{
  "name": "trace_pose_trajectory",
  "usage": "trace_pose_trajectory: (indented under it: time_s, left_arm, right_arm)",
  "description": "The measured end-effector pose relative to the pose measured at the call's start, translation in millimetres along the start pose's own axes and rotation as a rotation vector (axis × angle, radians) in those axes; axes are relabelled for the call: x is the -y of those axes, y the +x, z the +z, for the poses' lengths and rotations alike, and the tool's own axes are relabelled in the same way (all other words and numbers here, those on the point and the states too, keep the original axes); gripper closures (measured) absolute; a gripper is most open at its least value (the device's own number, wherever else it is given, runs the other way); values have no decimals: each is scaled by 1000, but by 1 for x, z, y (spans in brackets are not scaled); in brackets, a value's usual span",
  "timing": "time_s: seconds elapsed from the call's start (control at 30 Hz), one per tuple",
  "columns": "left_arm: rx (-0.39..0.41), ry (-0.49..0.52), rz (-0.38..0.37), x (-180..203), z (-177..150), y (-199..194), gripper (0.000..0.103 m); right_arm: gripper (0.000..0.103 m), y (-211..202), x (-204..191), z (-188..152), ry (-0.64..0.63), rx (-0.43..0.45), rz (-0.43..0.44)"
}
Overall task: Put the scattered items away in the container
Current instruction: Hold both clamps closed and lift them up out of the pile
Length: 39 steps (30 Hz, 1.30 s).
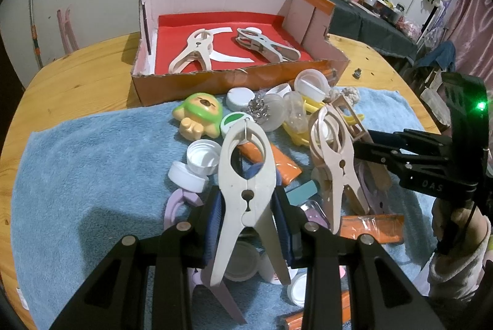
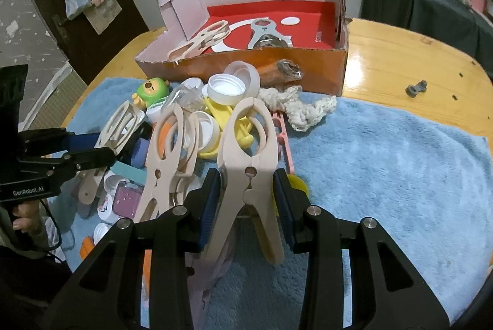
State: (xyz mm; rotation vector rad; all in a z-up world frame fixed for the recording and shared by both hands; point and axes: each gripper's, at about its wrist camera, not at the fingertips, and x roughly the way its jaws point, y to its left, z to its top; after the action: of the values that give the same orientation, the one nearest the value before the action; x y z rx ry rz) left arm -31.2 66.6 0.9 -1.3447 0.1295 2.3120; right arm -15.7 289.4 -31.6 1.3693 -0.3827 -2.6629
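Observation:
My left gripper (image 1: 248, 217) is shut on a cream plastic clamp (image 1: 246, 175), held upright above the pile on the blue towel (image 1: 92, 163). My right gripper (image 2: 248, 200) is shut on a beige plastic clamp (image 2: 246, 157), also raised over the pile. The cardboard box (image 1: 234, 80) with a red floor stands behind the towel and holds two clamps (image 1: 194, 52) (image 1: 268, 46). In the right wrist view the box (image 2: 246, 68) holds a clamp (image 2: 203, 40) and a metal opener (image 2: 265, 34). The right gripper also shows at the right of the left wrist view (image 1: 369, 145).
The pile holds white caps (image 1: 203, 158), a green bear toy (image 1: 200, 117), orange packets (image 1: 271, 160), yellow pieces (image 2: 228, 126), another beige clamp (image 2: 166, 151) and a knotted rope (image 2: 295, 105). A small grey part (image 2: 416, 88) lies on the wooden table (image 2: 400, 58).

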Motion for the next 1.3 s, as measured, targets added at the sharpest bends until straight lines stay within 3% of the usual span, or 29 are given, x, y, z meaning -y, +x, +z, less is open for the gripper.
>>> trace_pose_trajectory:
  time_s: [0.07, 0.2, 0.5, 0.57, 1.3]
  left_arm:
    - [0, 1, 1, 0, 0, 0, 68]
    - [0, 0, -1, 1, 0, 0, 68]
    - [0, 2, -2, 2, 0, 0, 68]
    - [-1, 3, -4, 2, 0, 0, 68]
    - [39, 7, -4, -1, 2, -10, 68]
  right_arm:
    - [52, -1, 0, 0, 5, 10, -9]
    - [46, -5, -2, 0, -3, 24, -7]
    - [48, 0, -2, 7, -12, 27, -17]
    - [65, 0, -3, 7, -17, 24, -15]
    - [65, -24, -5, 7, -26, 62, -31]
